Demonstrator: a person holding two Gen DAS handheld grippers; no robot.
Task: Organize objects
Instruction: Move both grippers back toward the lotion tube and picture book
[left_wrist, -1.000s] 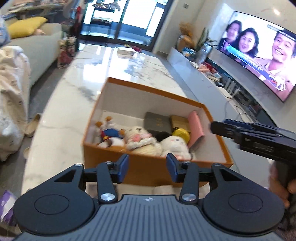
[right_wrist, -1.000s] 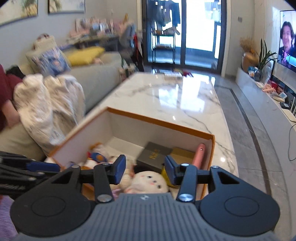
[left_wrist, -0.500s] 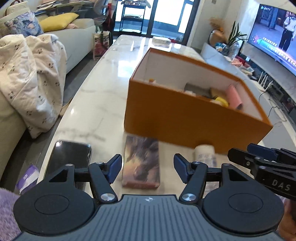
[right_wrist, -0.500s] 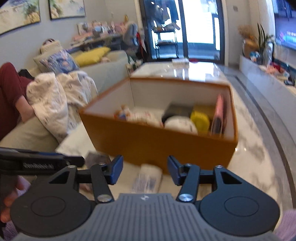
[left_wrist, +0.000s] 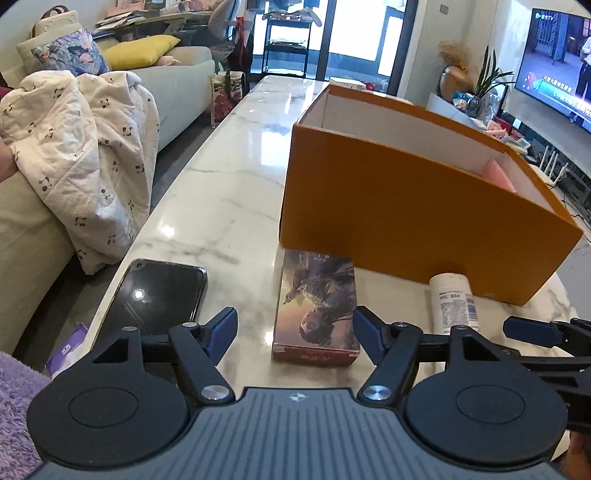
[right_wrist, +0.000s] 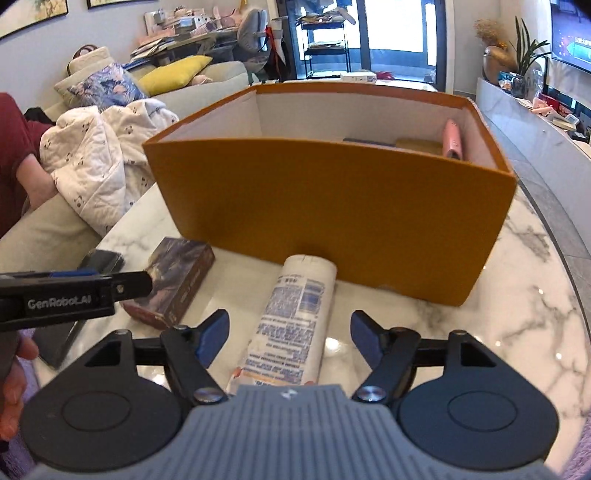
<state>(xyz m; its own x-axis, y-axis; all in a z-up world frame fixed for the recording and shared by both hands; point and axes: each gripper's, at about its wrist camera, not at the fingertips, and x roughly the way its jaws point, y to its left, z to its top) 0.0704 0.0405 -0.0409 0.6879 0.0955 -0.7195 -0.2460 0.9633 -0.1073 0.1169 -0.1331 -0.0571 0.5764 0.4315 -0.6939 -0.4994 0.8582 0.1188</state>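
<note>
The bottle (right_wrist: 291, 317) lies on its side on the marble table (right_wrist: 517, 295), right in front of the right gripper (right_wrist: 288, 338), whose fingers are spread wide with nothing held; the bottle's near end sits between them. Its long axis runs away from the gripper toward the orange box (right_wrist: 332, 210), the flat far end touching or just short of the box's front wall. Beside it, the small picture box (left_wrist: 317, 306) lies flat in front of the left gripper (left_wrist: 295, 332), which is also spread apart and empty. Its long axis likewise points at the orange box, its far end close to the wall. A phone (left_wrist: 159, 295) lies face up further left, near the table edge.

Sorting looks partly done: a pink item (right_wrist: 453, 138) and a couple of flat things already sit inside the orange box, though most of the inside is hidden. At least the bottle and picture box remain outside, perhaps the phone too.
</note>
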